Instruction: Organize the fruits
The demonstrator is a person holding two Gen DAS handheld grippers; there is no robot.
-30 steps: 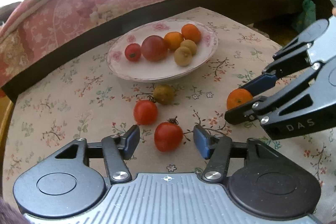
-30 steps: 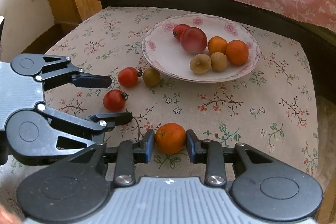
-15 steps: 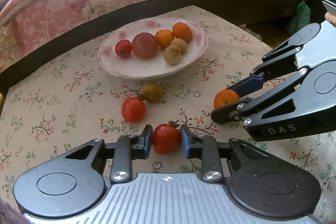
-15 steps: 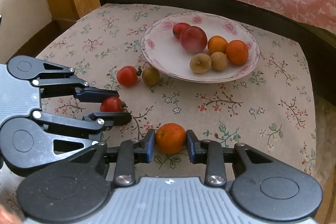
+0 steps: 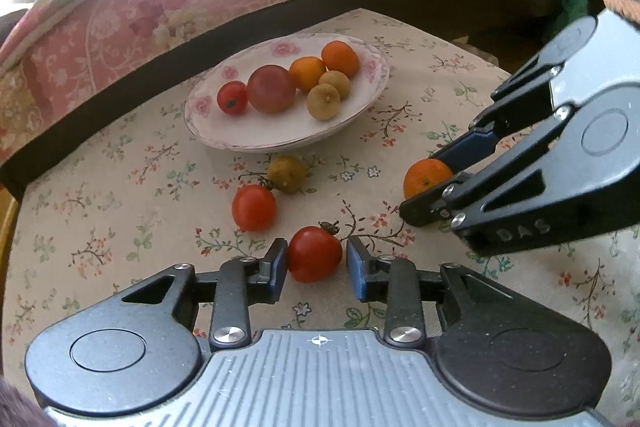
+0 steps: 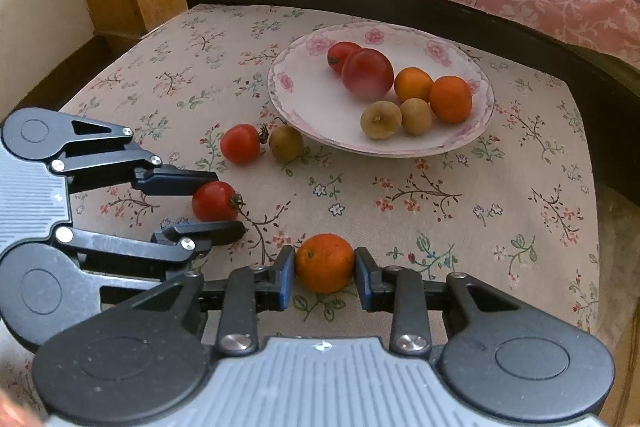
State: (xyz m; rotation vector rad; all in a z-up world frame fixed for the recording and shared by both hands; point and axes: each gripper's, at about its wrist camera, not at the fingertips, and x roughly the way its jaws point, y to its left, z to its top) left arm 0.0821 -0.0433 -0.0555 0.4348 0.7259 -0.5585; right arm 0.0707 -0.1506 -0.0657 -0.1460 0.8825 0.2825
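A: Left wrist view. The left gripper point(image 5: 315, 263) has blue pads either side of a glossy round tomato point(image 5: 315, 253) on the floral cloth point(image 5: 120, 195). The left pad touches the skin; a thin gap shows at the right pad. Jaws closed in on it, but cannot tell if they grip.

B: Right wrist view. The right gripper point(image 6: 324, 273) has its pads pressed on both flanks of a dimpled orange point(image 6: 325, 262) sitting on the cloth, near edge. Clamped.

A: Far centre, a shallow china plate point(image 5: 208, 131), pink roses on the rim. It holds a small tomato, a large smooth red fruit, two oranges and two dull tan round fruits.

B: Between plate and grippers, loose on the cloth: a second tomato point(image 6: 240, 143) with a dry stem, touching an olive-brown fruit point(image 6: 285, 143) at the plate's rim.
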